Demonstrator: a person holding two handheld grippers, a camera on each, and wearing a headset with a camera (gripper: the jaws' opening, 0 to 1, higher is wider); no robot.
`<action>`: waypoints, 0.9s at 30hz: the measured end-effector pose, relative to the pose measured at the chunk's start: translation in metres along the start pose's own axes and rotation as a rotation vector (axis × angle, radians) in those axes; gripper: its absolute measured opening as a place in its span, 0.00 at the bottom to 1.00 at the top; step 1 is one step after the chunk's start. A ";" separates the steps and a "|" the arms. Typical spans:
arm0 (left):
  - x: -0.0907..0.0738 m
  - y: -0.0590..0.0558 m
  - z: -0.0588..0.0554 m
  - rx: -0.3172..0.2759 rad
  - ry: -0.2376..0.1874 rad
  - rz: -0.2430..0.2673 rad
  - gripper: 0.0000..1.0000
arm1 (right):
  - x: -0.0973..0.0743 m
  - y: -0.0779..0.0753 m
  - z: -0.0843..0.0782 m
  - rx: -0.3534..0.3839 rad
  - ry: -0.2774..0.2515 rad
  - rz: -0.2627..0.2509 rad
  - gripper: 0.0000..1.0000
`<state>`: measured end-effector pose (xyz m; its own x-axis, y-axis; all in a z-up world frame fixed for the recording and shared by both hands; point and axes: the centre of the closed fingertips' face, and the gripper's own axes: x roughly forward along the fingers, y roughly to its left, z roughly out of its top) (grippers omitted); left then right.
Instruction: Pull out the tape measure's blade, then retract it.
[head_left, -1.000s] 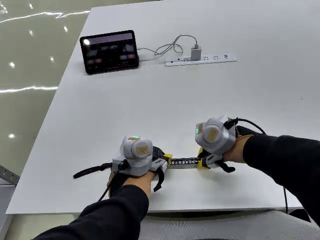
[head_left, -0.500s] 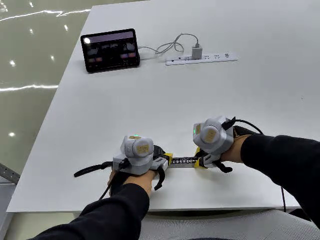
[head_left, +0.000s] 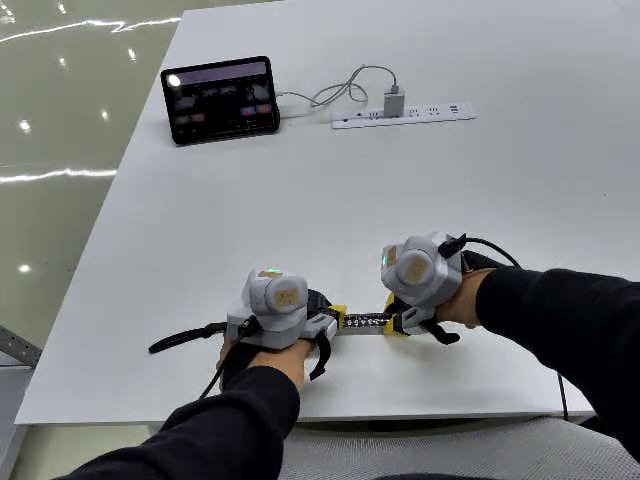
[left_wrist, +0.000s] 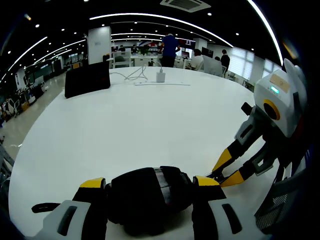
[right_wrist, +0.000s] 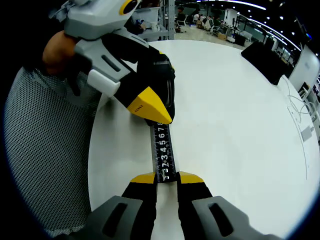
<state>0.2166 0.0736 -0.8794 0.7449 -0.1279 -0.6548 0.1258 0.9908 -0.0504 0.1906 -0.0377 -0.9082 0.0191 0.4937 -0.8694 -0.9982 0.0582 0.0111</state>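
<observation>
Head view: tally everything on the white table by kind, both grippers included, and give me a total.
grippers: 2, the left gripper and the right gripper
tape measure: 1
tablet: 1
power strip: 1
charger with its cable: 1
total: 6

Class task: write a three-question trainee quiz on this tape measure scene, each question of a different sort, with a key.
1. True or false: the right claw is shut on the blade.
2. What does the left claw grip? A. a cable B. the tape measure case C. a charger
3. Fill in: the dark-screened device at the far side of the table is a ___.
Key: 1 true; 2 B; 3 tablet.
</observation>
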 end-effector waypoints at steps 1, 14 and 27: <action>0.000 0.000 0.000 0.000 0.000 0.000 0.65 | 0.000 0.000 0.000 -0.001 0.001 0.000 0.11; -0.001 0.000 0.000 -0.003 0.004 -0.003 0.65 | 0.005 0.001 0.005 -0.008 -0.021 0.004 0.11; 0.000 0.000 0.000 -0.004 0.004 -0.002 0.65 | 0.007 0.002 0.010 -0.021 -0.073 0.006 0.10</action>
<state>0.2165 0.0738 -0.8793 0.7420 -0.1300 -0.6577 0.1248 0.9907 -0.0550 0.1892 -0.0255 -0.9094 0.0164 0.5563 -0.8308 -0.9993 0.0370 0.0050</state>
